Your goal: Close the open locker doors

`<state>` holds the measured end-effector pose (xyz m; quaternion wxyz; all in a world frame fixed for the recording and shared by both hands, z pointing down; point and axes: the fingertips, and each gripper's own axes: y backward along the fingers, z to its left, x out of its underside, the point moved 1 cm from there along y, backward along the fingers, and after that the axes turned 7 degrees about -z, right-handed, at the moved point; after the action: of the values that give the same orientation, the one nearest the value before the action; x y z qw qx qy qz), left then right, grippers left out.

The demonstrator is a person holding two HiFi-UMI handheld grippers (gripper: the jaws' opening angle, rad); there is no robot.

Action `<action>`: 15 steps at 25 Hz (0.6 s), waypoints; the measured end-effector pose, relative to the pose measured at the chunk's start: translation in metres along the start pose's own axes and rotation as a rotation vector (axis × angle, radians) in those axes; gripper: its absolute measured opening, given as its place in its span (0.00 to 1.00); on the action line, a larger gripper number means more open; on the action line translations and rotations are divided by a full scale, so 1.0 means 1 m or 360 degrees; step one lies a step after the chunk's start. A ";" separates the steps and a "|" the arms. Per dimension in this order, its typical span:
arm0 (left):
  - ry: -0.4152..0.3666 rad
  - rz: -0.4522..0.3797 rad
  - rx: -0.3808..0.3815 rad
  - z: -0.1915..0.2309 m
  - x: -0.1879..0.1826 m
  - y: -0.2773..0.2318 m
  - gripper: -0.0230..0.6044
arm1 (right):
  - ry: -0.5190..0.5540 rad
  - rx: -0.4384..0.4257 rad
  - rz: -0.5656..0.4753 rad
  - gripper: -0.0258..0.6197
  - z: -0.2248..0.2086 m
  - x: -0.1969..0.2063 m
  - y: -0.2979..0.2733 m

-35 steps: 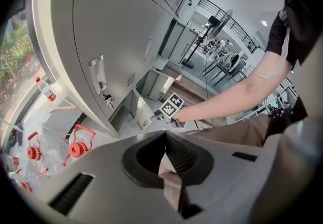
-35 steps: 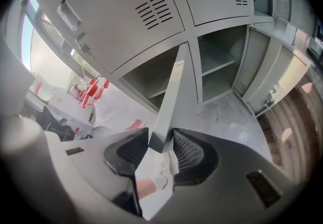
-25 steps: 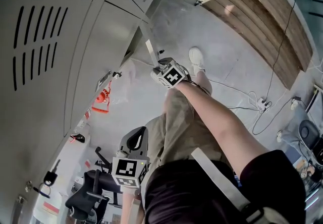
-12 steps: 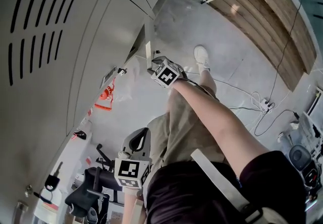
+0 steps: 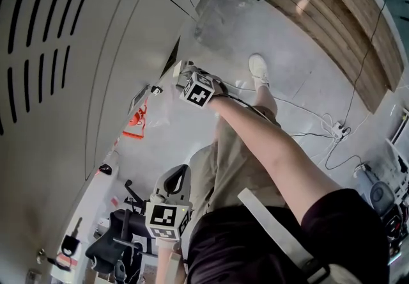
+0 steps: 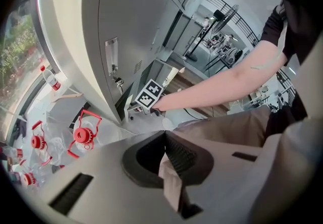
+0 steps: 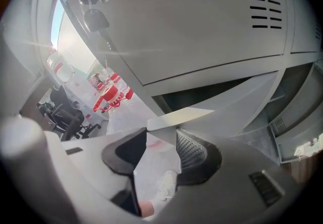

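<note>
1. Grey steel locker door (image 7: 237,98), low in the locker bank (image 5: 70,123), stands ajar with a dark gap behind it.
2. My right gripper (image 7: 160,134) has its jaws spread, and the door's free edge lies right across their tips.
3. My left gripper (image 6: 164,140) is clenched on nothing, held low by the person's trousers and well apart from that door.
4. Red-capped bottles (image 6: 83,134) lie on the floor beside the lockers.
</note>
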<state>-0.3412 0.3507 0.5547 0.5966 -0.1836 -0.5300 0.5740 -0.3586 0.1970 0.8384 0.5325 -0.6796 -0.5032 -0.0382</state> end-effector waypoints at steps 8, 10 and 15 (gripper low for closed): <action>-0.0004 0.0011 -0.0021 0.008 0.002 0.004 0.05 | 0.0126 -0.0056 0.0009 0.44 0.003 -0.018 -0.018; -0.0011 0.0011 -0.0021 0.008 0.003 0.005 0.05 | 0.0171 -0.0045 0.0002 0.47 0.002 -0.023 -0.022; 0.0019 0.0029 -0.0032 0.008 0.007 0.008 0.05 | 0.0199 -0.0035 -0.0013 0.48 -0.001 -0.034 -0.028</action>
<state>-0.3535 0.3562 0.5539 0.5926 -0.1978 -0.5304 0.5730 -0.3957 0.1720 0.8380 0.5552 -0.6796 -0.4713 -0.0883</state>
